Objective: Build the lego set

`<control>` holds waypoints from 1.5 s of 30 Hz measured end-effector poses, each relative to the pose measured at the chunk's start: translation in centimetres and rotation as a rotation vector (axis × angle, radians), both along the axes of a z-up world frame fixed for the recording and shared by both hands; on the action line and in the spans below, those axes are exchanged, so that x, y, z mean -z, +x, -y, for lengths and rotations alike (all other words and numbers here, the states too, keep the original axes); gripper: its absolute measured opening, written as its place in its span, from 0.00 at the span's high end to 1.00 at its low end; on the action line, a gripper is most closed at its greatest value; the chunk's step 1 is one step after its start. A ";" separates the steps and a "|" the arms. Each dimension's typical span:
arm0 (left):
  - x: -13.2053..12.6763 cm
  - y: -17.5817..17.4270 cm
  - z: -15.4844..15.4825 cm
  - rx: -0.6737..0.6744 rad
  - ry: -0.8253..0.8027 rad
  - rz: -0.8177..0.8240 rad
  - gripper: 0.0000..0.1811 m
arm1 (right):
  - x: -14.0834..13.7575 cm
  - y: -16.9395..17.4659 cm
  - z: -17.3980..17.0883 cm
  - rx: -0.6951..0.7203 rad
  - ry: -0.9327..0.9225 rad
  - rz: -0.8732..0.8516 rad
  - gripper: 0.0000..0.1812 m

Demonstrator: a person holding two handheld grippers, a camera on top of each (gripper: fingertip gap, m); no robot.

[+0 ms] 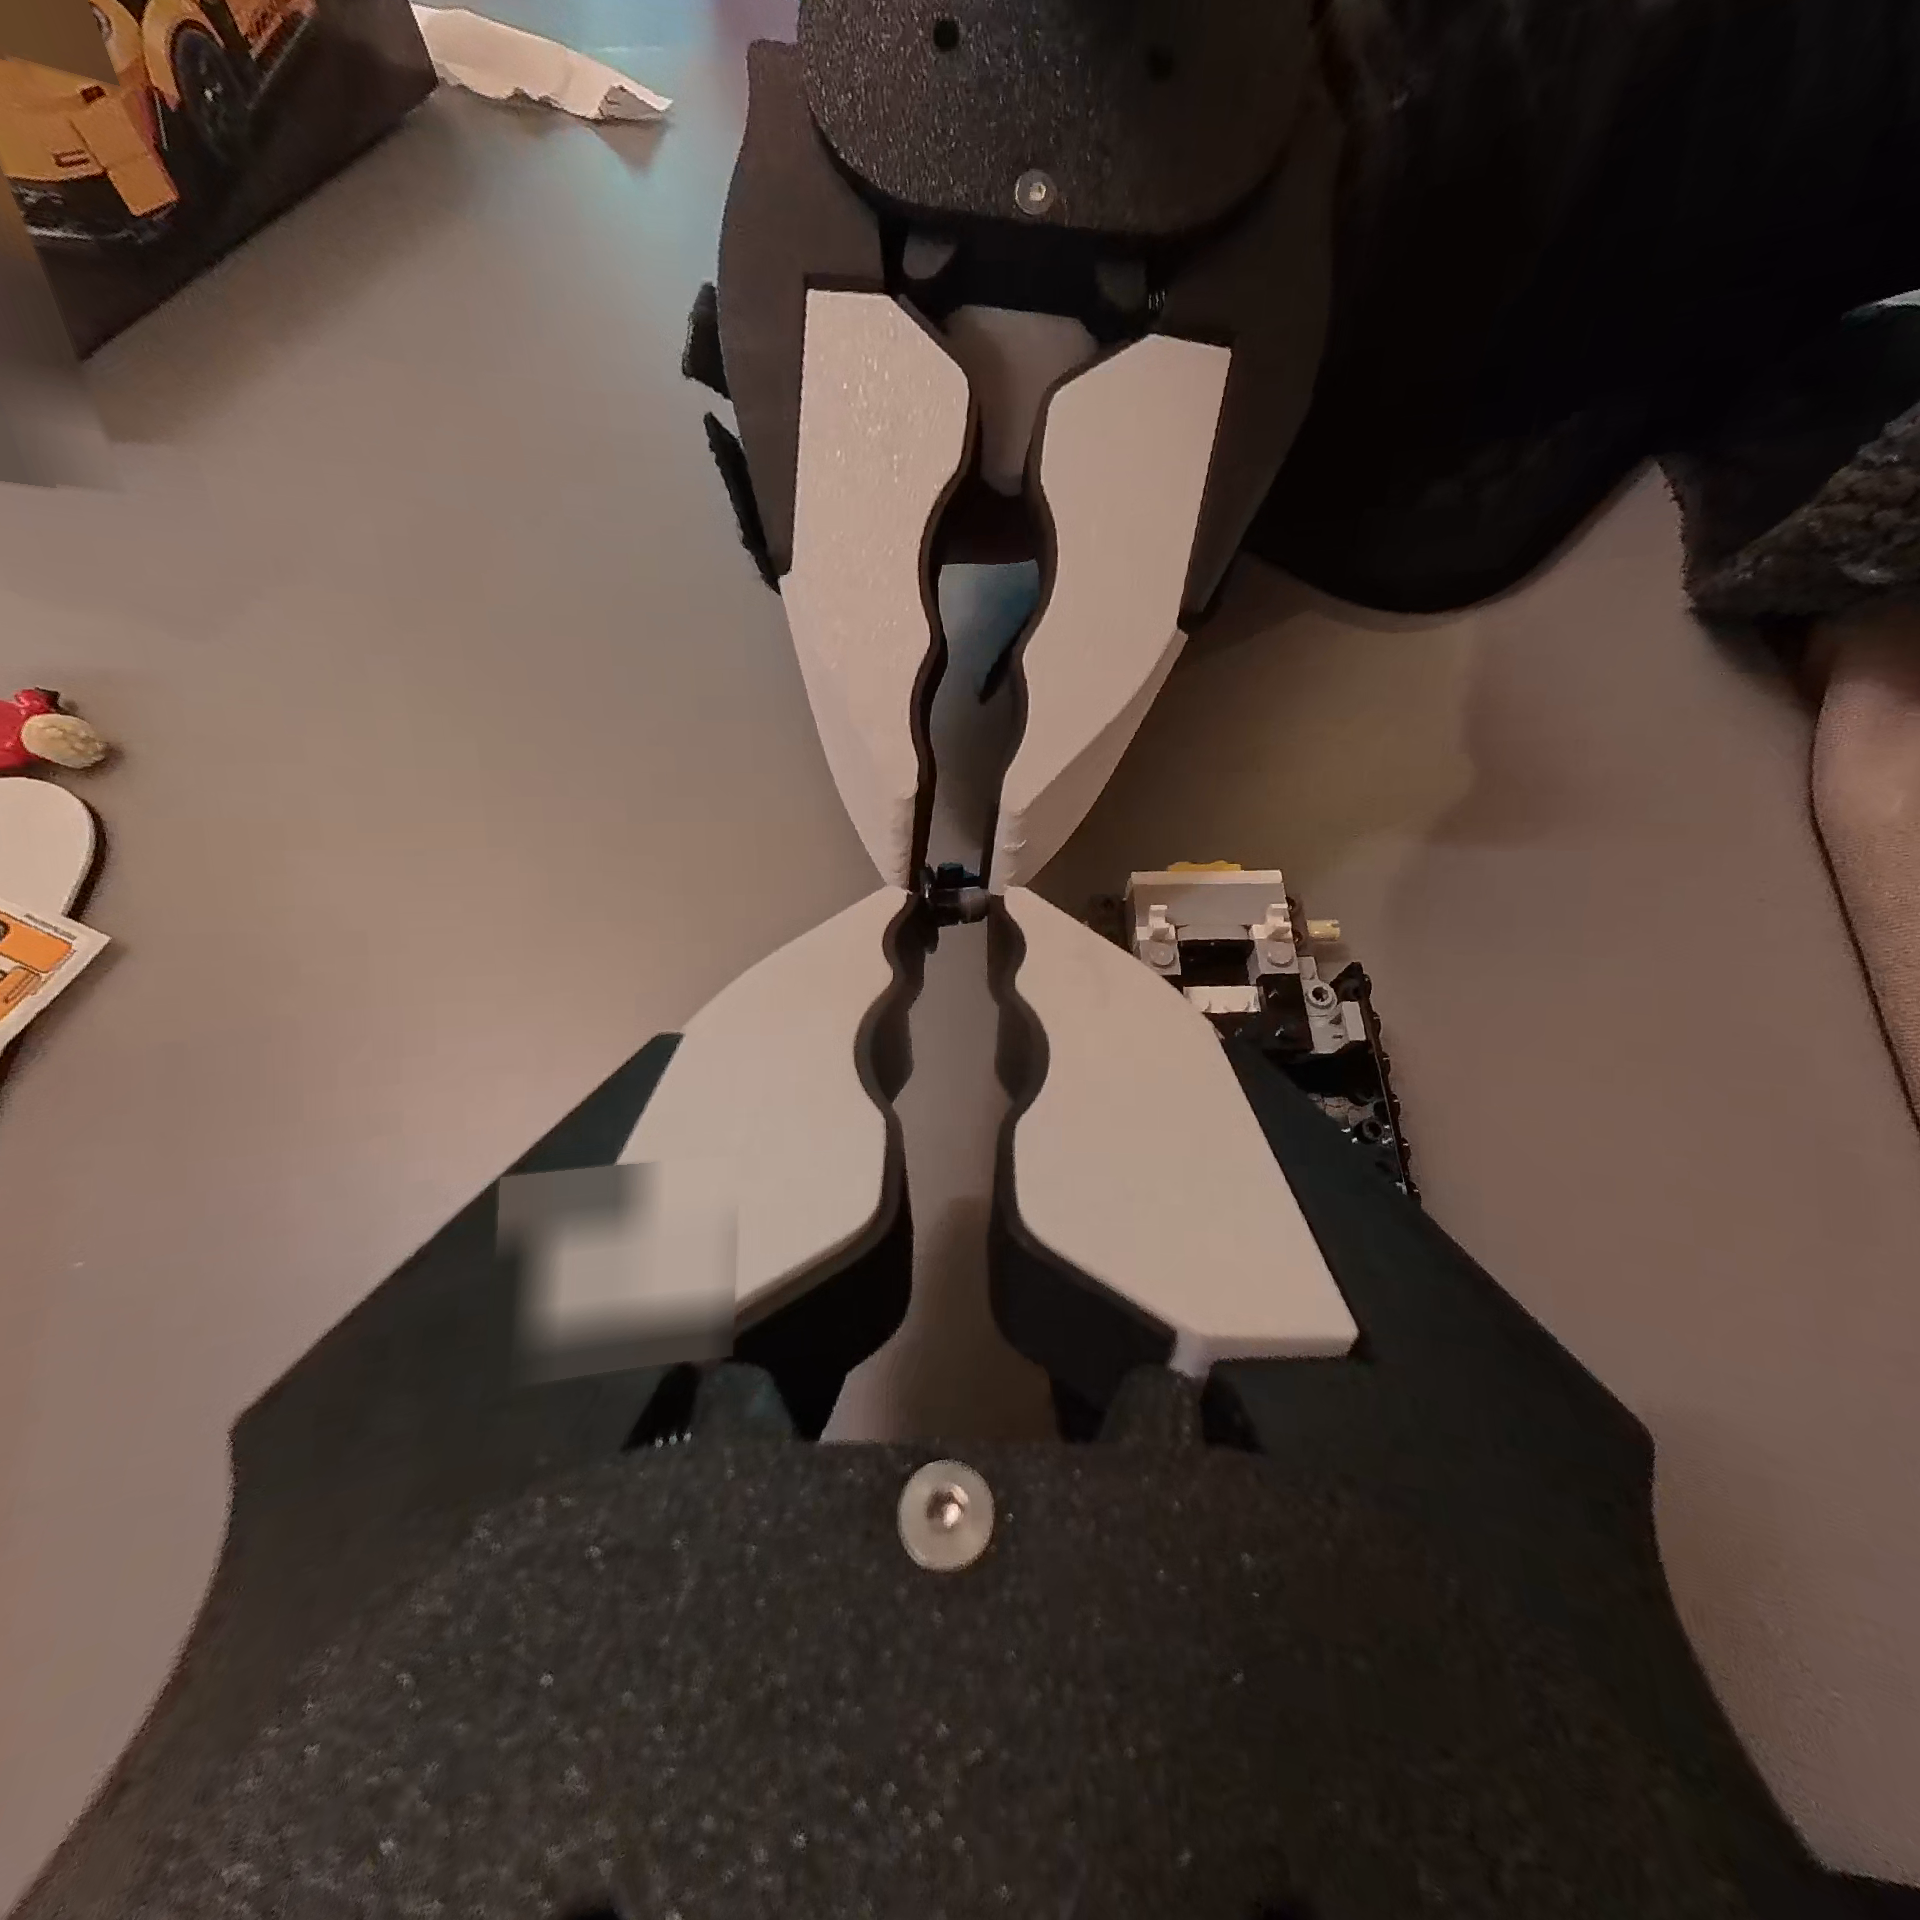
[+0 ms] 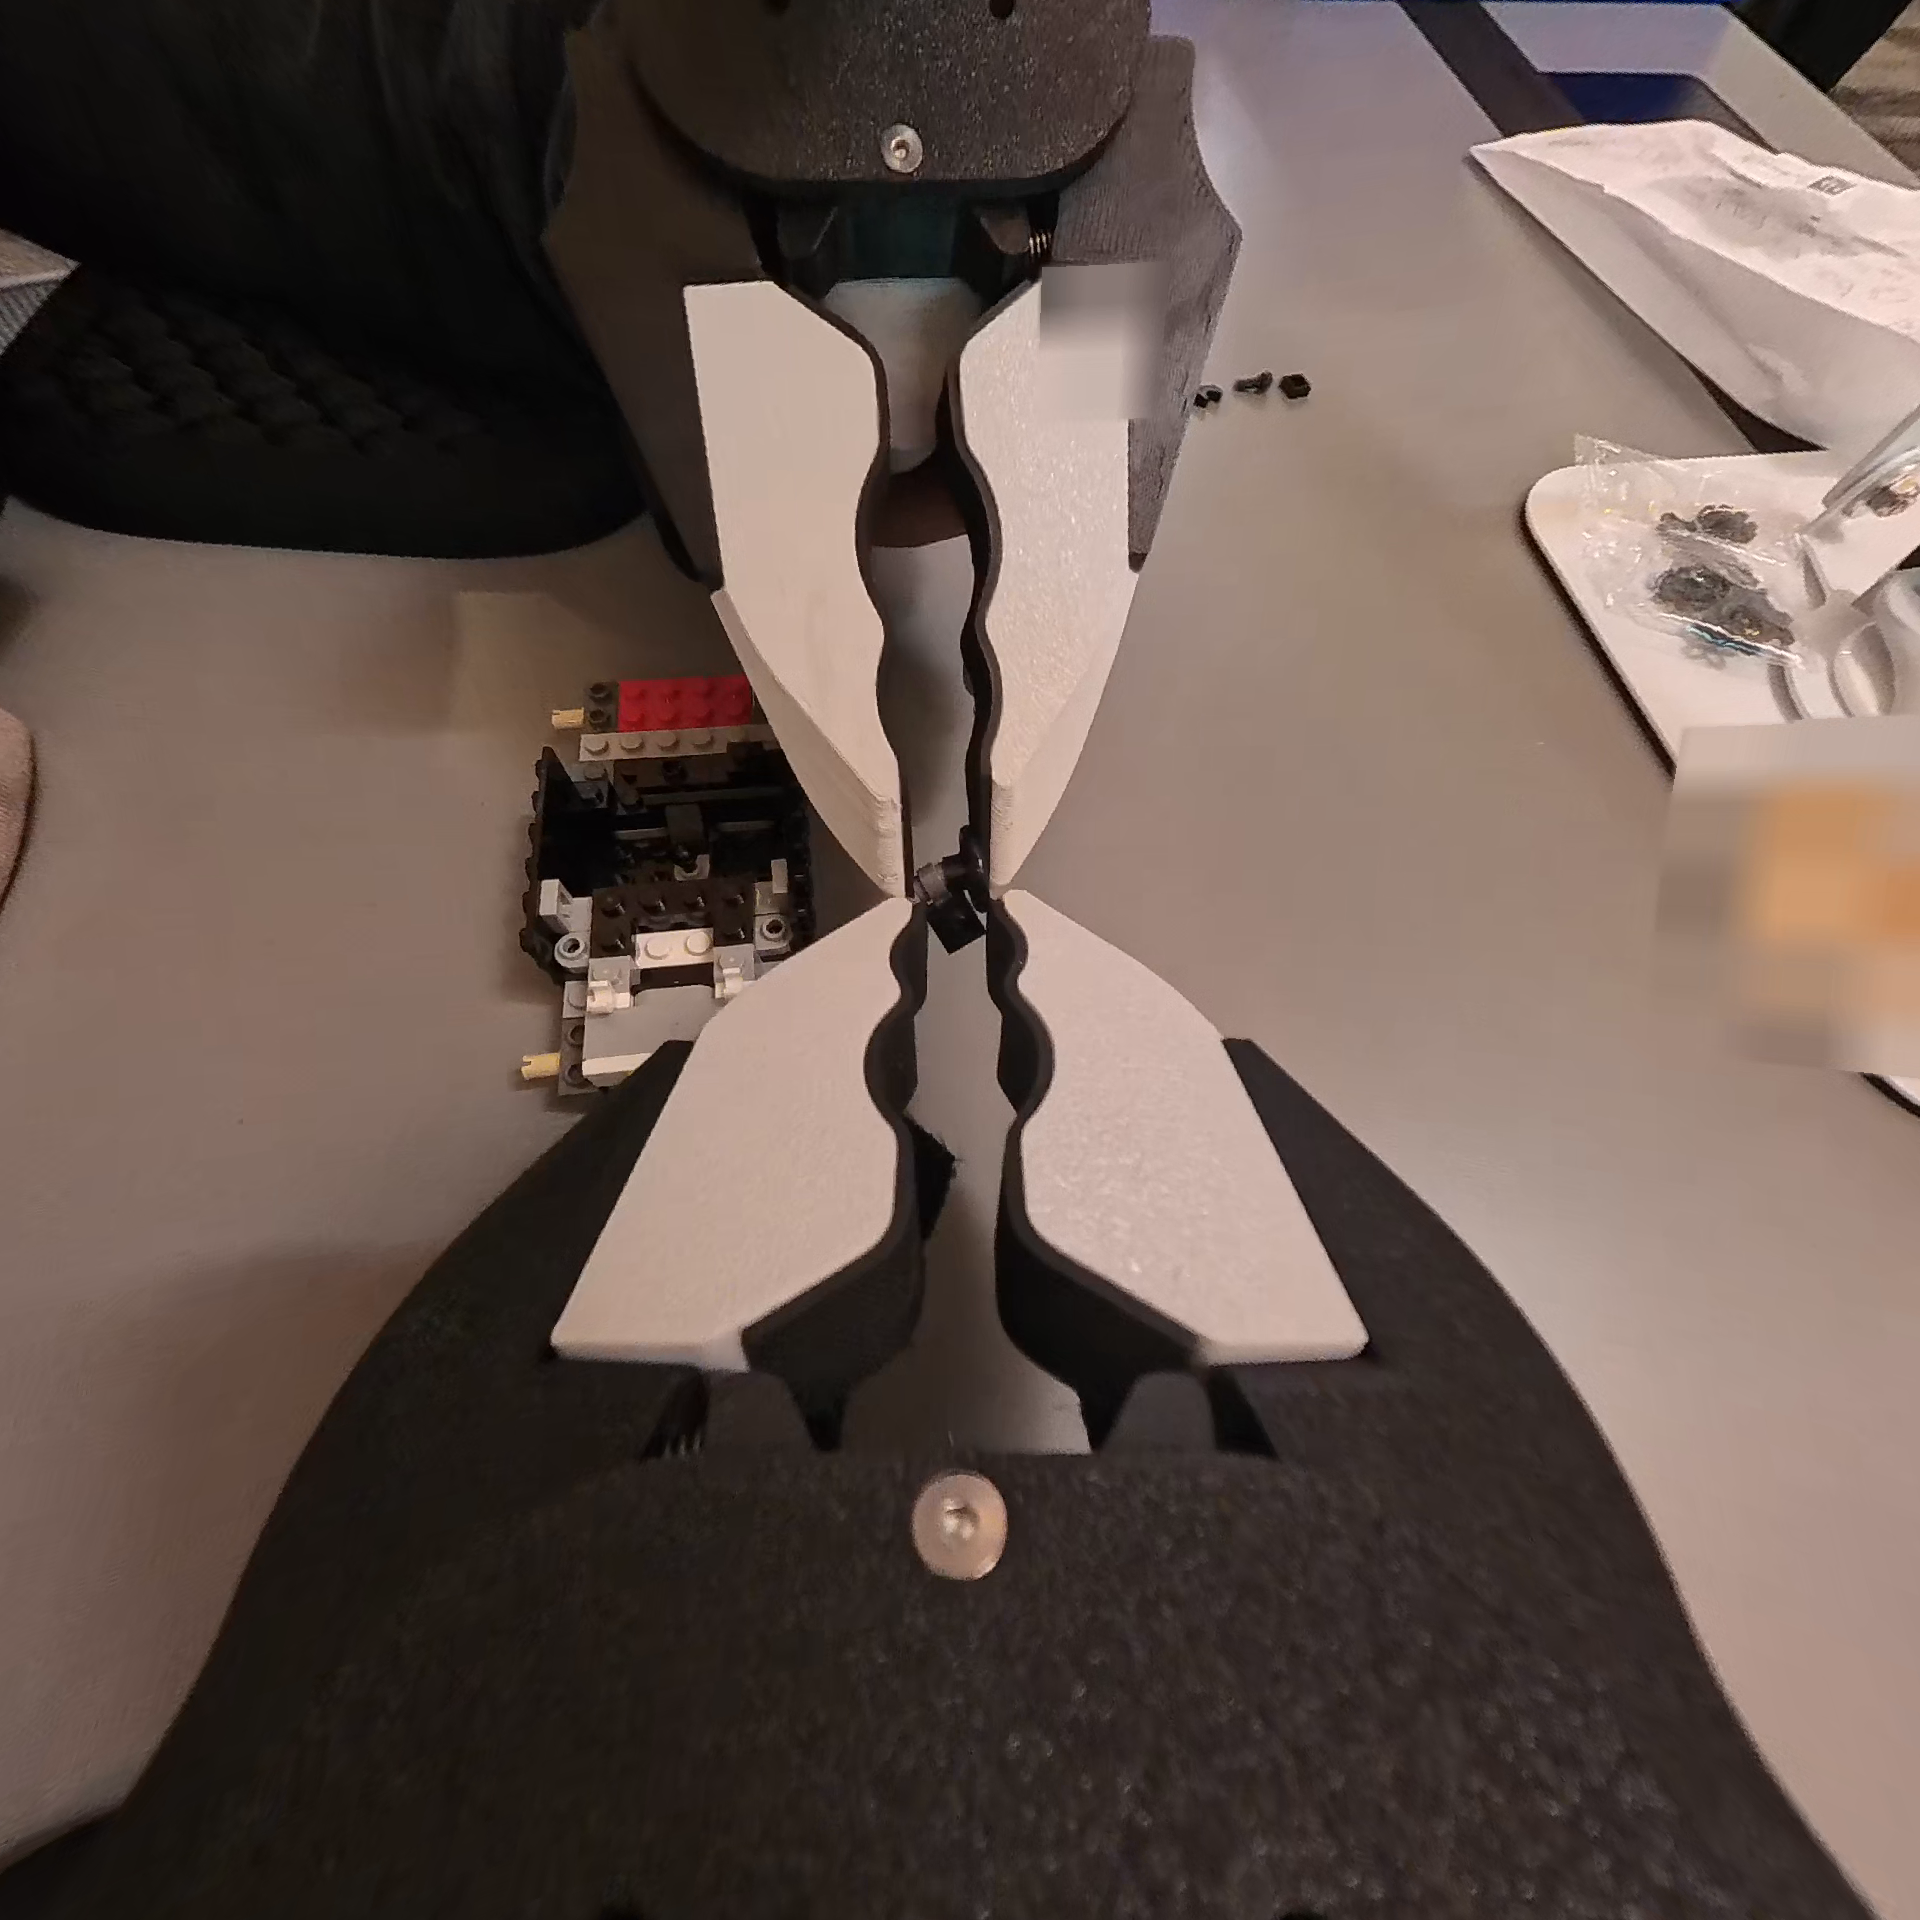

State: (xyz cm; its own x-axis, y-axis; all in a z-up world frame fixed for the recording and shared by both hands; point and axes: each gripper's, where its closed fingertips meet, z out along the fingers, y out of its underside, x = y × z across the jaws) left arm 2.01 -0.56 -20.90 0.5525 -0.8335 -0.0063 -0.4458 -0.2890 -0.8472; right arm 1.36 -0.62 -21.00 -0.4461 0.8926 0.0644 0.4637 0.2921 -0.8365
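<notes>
Two hand-held grippers, left (image 1: pixel 951 920) and right (image 2: pixel 951 920), meet tip-to-tip, jointly pinching one small dark piece (image 2: pixel 951 899).

black tongs (image 1: pixel 954 914), white wavy-edged fingers (image 1: pixel 790 1101)

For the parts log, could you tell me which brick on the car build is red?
The studded red brick at the end of the car build farthest from the right wrist camera; everything around it is black, grey or white.

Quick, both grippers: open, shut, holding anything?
Left gripper: shut on a small black-and-grey lego piece.
Right gripper: shut on that same piece, tip to tip with the left.
</notes>
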 end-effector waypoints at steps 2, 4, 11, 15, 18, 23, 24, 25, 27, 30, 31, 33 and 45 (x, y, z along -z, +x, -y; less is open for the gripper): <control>0.0 0.0 0.0 0.001 -0.003 -0.003 0.94 | 0.0 0.0 0.0 0.002 0.008 0.001 0.94; 0.1 0.0 0.0 0.001 -0.001 -0.013 0.94 | 0.1 0.0 0.0 0.002 0.013 0.005 0.94; 0.1 -0.1 0.0 0.000 -0.007 -0.008 0.94 | 0.1 0.0 0.0 0.002 0.014 -0.001 0.94; -0.1 -0.1 0.0 -0.001 0.002 0.001 0.94 | -0.1 0.0 -0.1 0.001 0.003 -0.011 0.94; -0.1 0.0 0.0 0.000 0.008 -0.007 0.94 | -0.1 0.0 0.0 -0.005 -0.001 -0.012 0.94; -0.7 0.2 0.1 0.015 0.030 0.028 0.94 | -0.4 0.1 0.1 -0.022 -0.020 -0.037 0.93; -0.9 0.3 0.1 0.020 0.037 0.035 0.94 | -0.5 0.1 0.2 -0.028 -0.018 -0.045 0.93; -1.0 0.4 0.2 0.027 0.045 0.038 0.94 | -0.6 0.1 0.3 -0.034 -0.013 -0.055 0.93; -1.3 0.5 0.4 0.047 0.064 0.054 0.94 | -1.0 0.2 0.5 -0.055 -0.010 -0.080 0.93; -2.1 0.8 0.8 0.088 0.089 0.125 0.94 | -1.8 0.5 0.9 -0.089 -0.022 -0.119 0.93; -2.3 0.9 1.0 0.105 0.084 0.154 0.94 | -1.9 0.6 1.1 -0.103 -0.023 -0.118 0.93; -2.1 0.9 1.1 0.109 0.054 0.185 0.94 | -1.6 0.6 1.1 -0.093 -0.012 -0.082 0.93; -1.3 -0.1 0.3 0.051 0.028 0.155 0.95 | -0.5 0.0 0.2 0.036 -0.004 0.038 0.94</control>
